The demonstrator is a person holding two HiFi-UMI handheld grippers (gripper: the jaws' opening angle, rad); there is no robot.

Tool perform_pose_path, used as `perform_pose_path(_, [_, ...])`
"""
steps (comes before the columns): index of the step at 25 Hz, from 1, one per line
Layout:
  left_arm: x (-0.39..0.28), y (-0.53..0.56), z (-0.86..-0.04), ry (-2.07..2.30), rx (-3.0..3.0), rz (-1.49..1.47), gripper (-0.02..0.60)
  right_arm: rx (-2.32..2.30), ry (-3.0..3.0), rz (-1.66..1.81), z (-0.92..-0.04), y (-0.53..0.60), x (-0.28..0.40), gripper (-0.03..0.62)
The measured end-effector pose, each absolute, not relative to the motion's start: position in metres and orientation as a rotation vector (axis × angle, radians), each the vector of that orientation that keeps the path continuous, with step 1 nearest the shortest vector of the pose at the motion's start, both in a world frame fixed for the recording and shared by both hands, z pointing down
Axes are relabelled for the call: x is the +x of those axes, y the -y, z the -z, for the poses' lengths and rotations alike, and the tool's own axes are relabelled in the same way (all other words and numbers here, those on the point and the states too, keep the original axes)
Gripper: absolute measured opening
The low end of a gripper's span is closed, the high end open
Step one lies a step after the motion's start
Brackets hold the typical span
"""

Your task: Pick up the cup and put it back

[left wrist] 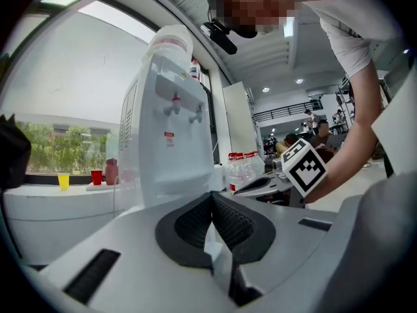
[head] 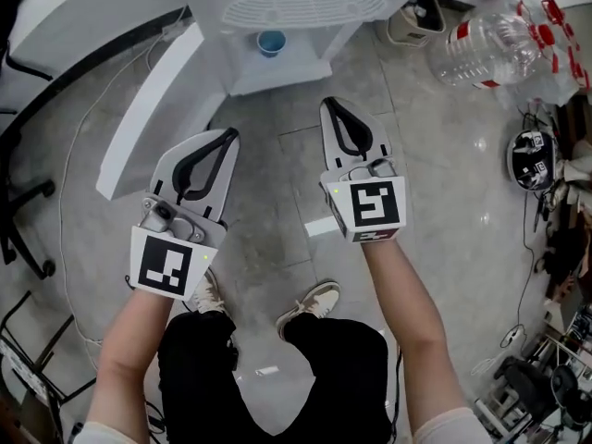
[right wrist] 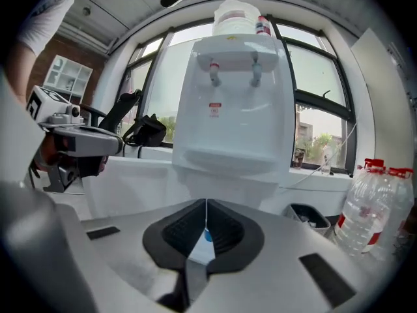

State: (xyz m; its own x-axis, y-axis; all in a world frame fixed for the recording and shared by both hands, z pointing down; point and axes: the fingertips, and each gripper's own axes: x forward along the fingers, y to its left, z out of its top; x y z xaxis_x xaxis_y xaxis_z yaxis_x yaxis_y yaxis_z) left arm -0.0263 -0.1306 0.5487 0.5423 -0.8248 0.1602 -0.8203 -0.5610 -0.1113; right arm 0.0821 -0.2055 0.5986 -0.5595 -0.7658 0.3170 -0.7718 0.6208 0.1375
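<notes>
blue cup (head: 271,42) sits in the water dispenser (head: 305,7) tray. left tool (head: 228,137) & right tool (head: 331,104) are both pinched together, empty. go in w/o opening and the cup gets knocked over.

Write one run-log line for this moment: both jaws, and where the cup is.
left gripper: jaws shut, empty | right gripper: jaws shut, empty | blue cup: on water dispenser tray, untouched
</notes>
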Motion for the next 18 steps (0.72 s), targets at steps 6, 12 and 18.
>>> perform_pose_path(6, [-0.038, 0.144, -0.615, -1.377, -2.725, 0.302, 0.023, 1.201, 2.52, -0.14, -0.678, 0.236, 0.074, 0.021])
perform_pose_path(12, [-0.043, 0.156, -0.648, -1.349, -2.753, 0.245, 0.023, 1.15, 2.492, -0.163, -0.733, 0.266, 0.059, 0.021])
perform_pose_path(18, [-0.051, 0.168, -0.674, -1.369, -2.787, 0.205, 0.023, 1.065, 2.475, -0.09, -0.761, 0.293, 0.045, 0.021])
